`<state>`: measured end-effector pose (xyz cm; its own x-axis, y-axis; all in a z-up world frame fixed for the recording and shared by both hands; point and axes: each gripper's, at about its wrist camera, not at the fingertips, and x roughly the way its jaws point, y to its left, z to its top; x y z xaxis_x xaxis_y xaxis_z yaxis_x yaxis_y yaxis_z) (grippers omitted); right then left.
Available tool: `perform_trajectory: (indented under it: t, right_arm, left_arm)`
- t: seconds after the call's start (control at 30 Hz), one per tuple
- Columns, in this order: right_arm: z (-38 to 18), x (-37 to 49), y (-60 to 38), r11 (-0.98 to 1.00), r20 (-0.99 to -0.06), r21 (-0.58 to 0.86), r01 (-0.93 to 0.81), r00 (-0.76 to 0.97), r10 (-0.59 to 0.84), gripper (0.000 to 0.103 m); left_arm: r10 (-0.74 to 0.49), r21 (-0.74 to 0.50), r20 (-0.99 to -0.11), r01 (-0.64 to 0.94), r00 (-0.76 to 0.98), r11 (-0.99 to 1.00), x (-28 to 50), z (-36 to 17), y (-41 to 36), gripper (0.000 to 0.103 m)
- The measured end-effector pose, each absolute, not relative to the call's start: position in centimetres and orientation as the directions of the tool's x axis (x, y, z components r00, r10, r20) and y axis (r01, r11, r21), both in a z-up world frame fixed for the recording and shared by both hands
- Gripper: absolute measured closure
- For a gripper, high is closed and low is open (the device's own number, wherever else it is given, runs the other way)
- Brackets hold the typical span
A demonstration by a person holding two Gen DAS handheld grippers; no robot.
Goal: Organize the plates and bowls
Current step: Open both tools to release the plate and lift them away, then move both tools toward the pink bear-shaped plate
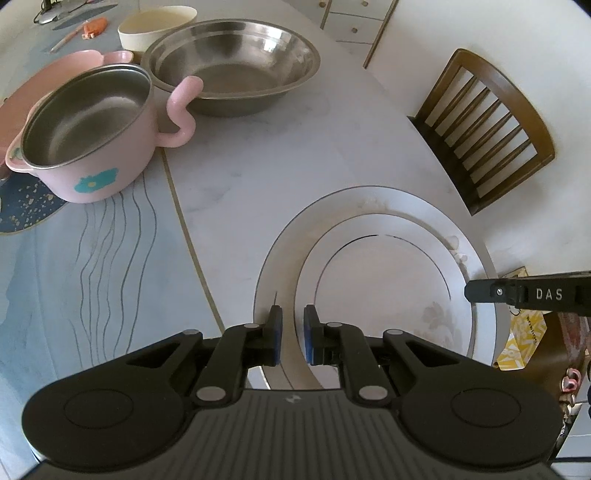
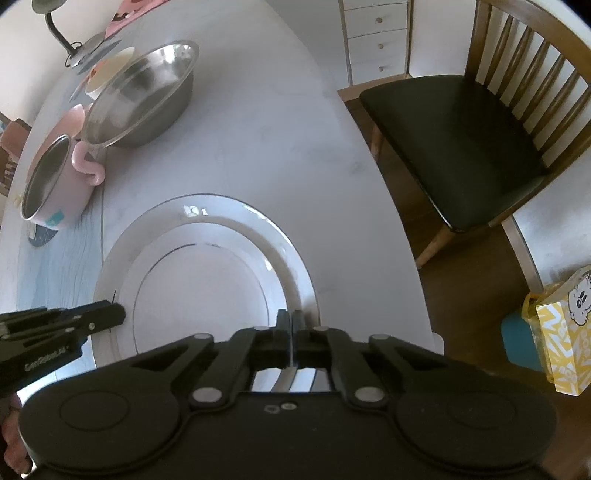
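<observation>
A large white plate (image 1: 373,251) with a thin dark ring lies at the near edge of the table; it also shows in the right wrist view (image 2: 199,266). My right gripper (image 2: 291,321) is shut on the plate's right rim. My left gripper (image 1: 292,325) is open, its blue pads either side of the plate's left rim with a gap. A pink steel-lined pot (image 1: 88,136) with a curled handle, a big steel bowl (image 1: 231,62) and a cream bowl (image 1: 157,26) stand further back on the left.
The table (image 1: 258,162) is white marble with a blue patterned mat (image 1: 92,258) on the left. A wooden chair (image 2: 461,147) stands to the right. A yellow box (image 2: 565,332) sits on the floor. A pink plate (image 1: 40,81) lies behind the pot.
</observation>
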<state>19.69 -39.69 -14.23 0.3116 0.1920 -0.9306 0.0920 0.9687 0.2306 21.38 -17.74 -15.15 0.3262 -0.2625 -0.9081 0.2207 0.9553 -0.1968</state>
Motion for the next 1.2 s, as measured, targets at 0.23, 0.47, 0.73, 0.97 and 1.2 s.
perform_trajectory:
  t: [0.23,0.47,0.73,0.97,1.2]
  right_arm:
    - [-12.0,18.8,-38.0,0.978,-0.92,0.206,0.035,0.347,0.182,0.082]
    - [-8.7,17.2,-35.2,0.982,-0.89,0.183,-0.049,0.416,0.187,0.074]
    - [-5.1,15.2,-31.3,0.978,-0.841,0.162,-0.128,0.501,0.205,0.066]
    - [-2.6,14.5,-27.5,0.967,-0.798,0.156,-0.204,0.551,0.245,0.051]
    - [-0.6,15.7,-23.4,0.946,-0.761,0.146,-0.289,0.578,0.294,0.037]
  left_arm:
    - [-0.296,-0.211,-0.877,0.249,0.378,0.945,20.2,-13.0,-16.3,0.092]
    - [-0.307,-0.191,-0.833,0.282,0.461,0.94,18.5,-9.6,-14.7,0.092]
    - [-0.318,-0.182,-0.779,0.289,0.54,0.94,16.4,-6.4,-11.9,0.091]
    - [-0.289,-0.164,-0.732,0.253,0.616,0.954,14.8,-3.7,-8.3,0.073]
    - [-0.229,-0.148,-0.687,0.175,0.69,0.973,14.6,-1.6,-4.3,0.049]
